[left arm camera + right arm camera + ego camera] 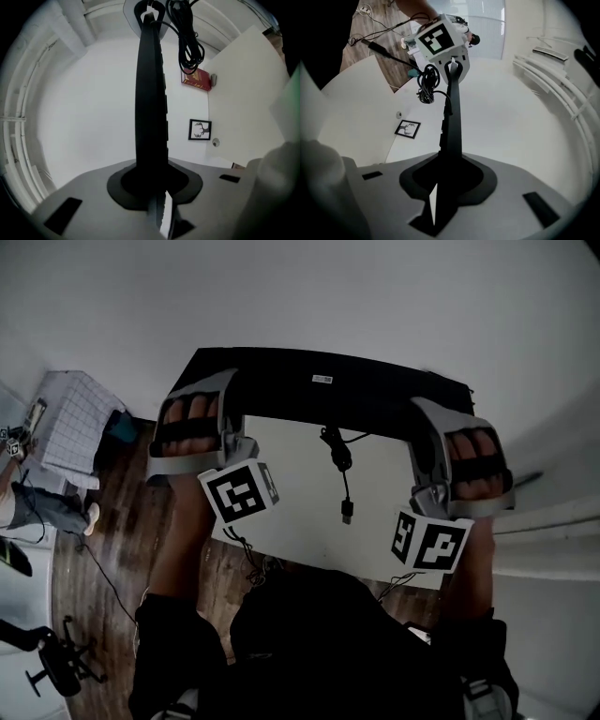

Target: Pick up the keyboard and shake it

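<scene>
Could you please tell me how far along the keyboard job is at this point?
Done: the pick-up. The keyboard is off the table, tipped on edge with its underside towards the head view, cable dangling. In hand: the left gripper and the right gripper are each clamped on one end. Left: the shake; a single moment cannot show whether it has begun.

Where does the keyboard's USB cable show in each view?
Head view: the cable hangs at centre, just below the keyboard.
Left gripper view: the cable is coiled at the top, right of the edge-on keyboard.
Right gripper view: the cable is coiled upper left of centre, left of the keyboard.
Shared landmark: the black keyboard itself.
</scene>
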The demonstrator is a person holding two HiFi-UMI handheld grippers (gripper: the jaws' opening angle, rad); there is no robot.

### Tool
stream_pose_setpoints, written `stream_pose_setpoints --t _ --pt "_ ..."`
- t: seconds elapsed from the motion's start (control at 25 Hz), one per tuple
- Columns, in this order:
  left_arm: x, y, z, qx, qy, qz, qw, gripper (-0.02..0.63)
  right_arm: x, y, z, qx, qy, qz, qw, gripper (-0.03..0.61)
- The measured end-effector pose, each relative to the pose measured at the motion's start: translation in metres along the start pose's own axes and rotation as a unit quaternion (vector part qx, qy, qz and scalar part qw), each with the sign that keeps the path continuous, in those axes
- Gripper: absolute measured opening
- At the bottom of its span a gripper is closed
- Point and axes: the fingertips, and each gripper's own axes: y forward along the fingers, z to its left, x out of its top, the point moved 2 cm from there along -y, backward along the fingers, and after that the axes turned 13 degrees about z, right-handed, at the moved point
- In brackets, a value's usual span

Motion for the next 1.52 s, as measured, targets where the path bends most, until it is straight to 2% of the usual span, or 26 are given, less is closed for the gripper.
stream_pose_setpoints --t 0.16,0.32,0.44,0.52,0.56,0.72,0.88,0.96,1.04,1.2,1.32,1.4,1.52 --pt "0.034 -0.010 0.031 -0.005 -0.008 -0.083 0.9965 0.072 -0.023 -0.047 -0.034 0.004 -0.010 0.076 0.997 0.098" --pt "0.148 -0.004 0.004 -0.016 0.016 -0.158 0.9872 0.072 -0.104 -0.042 0.003 0.014 0.003 0.141 0.990 0.098" --pt "0.242 -0.049 -0.029 -0.022 0.040 -0.217 0.9750 0.072 -0.181 -0.083 0.047 0.018 0.016 0.195 0.981 0.100" --pt "0.286 -0.078 -0.044 -0.024 0.050 -0.253 0.9660 0.072 -0.218 -0.108 0.067 0.027 0.023 0.230 0.972 0.100" --pt "0.296 -0.083 -0.044 -0.023 0.052 -0.269 0.9616 0.072 -0.224 -0.113 0.068 0.034 0.026 0.245 0.969 0.100" --pt "0.293 -0.083 -0.032 -0.025 0.059 -0.324 0.9439 0.072 -0.217 -0.115 0.051 0.065 0.037 0.290 0.954 0.098" --pt "0.299 -0.114 -0.064 -0.042 0.082 -0.367 0.9258 0.072 -0.245 -0.125 0.089 0.118 0.052 0.332 0.934 0.097" --pt "0.300 -0.122 -0.079 -0.053 0.091 -0.375 0.9213 0.072 -0.258 -0.121 0.107 0.133 0.061 0.351 0.925 0.097" --pt "0.287 -0.126 -0.096 -0.075 0.095 -0.369 0.9214 0.072 -0.255 -0.115 0.123 0.147 0.073 0.354 0.921 0.097" --pt "0.236 -0.110 -0.120 -0.103 0.114 -0.333 0.9302 0.072 -0.220 -0.083 0.150 0.166 0.086 0.330 0.925 0.098" --pt "0.205 -0.097 -0.123 -0.115 0.119 -0.322 0.9322 0.074 -0.195 -0.063 0.155 0.175 0.094 0.310 0.930 0.098" --pt "0.190 -0.091 -0.116 -0.133 0.097 -0.328 0.9304 0.072 -0.181 -0.054 0.151 0.178 0.091 0.291 0.936 0.097" --pt "0.172 -0.084 -0.107 -0.174 0.070 -0.336 0.9230 0.072 -0.167 -0.044 0.138 0.177 0.075 0.263 0.946 0.100"
